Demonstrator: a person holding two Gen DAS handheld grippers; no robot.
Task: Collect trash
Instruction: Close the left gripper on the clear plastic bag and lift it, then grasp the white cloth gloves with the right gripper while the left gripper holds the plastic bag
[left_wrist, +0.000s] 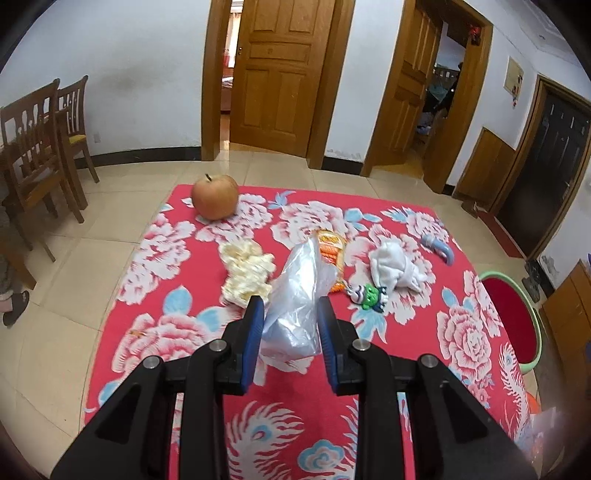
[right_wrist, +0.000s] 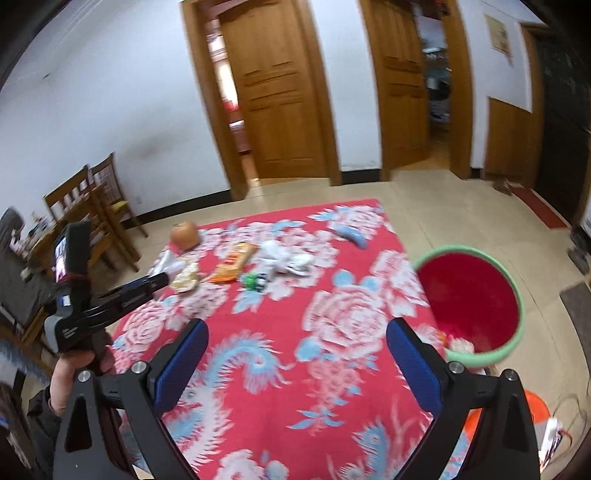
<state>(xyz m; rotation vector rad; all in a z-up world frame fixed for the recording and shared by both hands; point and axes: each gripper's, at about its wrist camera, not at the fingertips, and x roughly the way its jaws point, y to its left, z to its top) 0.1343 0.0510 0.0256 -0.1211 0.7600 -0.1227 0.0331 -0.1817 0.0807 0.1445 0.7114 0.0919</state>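
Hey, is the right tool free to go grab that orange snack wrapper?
Probably yes. The right tool stands open and empty, and the orange snack wrapper lies uncovered on the red cloth, with nothing between them.

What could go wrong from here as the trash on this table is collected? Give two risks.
The thin plastic bag in the left gripper hangs loose and may slip before it reaches the bin. The apple and toy lie among the trash and might be binned by mistake.
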